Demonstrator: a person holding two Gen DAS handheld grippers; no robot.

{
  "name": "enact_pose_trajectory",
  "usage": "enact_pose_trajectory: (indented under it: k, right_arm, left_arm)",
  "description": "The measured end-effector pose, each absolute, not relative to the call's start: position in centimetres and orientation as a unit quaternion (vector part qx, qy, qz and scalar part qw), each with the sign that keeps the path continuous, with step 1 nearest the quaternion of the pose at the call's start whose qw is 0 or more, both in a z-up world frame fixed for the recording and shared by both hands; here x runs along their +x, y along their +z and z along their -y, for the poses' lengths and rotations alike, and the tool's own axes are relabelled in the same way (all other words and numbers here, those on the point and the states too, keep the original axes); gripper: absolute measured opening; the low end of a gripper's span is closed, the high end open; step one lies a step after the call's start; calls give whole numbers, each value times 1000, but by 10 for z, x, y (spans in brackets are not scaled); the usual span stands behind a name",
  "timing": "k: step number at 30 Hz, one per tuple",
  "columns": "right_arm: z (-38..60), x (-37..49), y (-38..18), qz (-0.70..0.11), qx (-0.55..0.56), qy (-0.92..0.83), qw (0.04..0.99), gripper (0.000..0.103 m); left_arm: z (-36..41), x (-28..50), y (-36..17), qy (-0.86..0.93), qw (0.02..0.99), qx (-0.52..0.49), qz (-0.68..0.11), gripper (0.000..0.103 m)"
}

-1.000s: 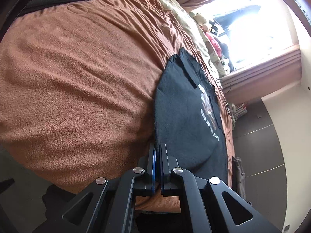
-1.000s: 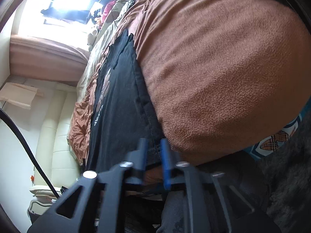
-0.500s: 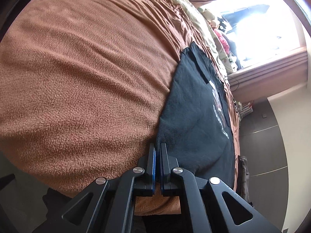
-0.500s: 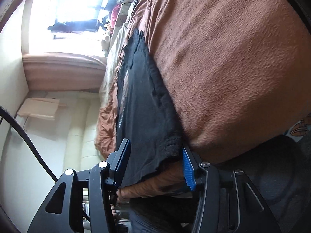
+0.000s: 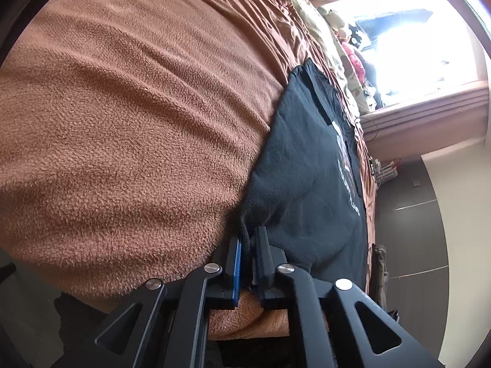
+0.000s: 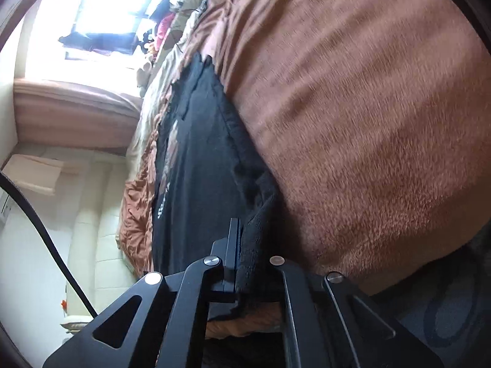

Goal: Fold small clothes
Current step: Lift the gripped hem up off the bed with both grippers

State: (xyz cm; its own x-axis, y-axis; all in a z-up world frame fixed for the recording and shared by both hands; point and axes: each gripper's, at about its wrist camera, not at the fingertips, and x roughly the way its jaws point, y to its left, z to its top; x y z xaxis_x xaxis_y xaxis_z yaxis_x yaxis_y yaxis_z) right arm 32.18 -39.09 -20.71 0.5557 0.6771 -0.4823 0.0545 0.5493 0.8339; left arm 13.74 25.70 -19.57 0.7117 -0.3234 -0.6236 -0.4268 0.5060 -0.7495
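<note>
Item: black T-shirt (image 5: 307, 165), printed front, lying flat on a brown fleece blanket (image 5: 138, 122) over a bed; centre-right of the left wrist frame, centre-left of the right wrist frame (image 6: 199, 165).

Left tongs (image 5: 249, 245): lower centre of frame, clenched on the shirt's near hem corner, fabric bunched between the blue pads.

Right tongs (image 6: 250, 245): lower centre of frame, clenched on the opposite near hem corner, cloth gathered thickly.

Background: bright window (image 6: 101, 15), upper left of the right wrist frame.
</note>
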Motion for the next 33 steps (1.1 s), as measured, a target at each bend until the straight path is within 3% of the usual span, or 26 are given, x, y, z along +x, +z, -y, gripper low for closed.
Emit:
enact_pose_trajectory:
  k: [4, 30, 32, 33]
  right_arm:
    - [391, 323, -197, -416, 423, 195, 781, 0]
    - [404, 290, -196, -424, 438, 197, 768, 0]
    - [406, 290, -193, -421, 440, 199, 768, 0]
    - [407, 290, -191, -418, 440, 201, 769, 0]
  left_arm:
    - [-252, 140, -194, 27, 781, -499, -373, 23]
    - [-239, 157, -198, 15, 768, -526, -365, 23]
    - [-240, 159, -196, 29, 770, -520, -369, 7]
    - [-240, 160, -195, 32, 773, -515, -370, 6]
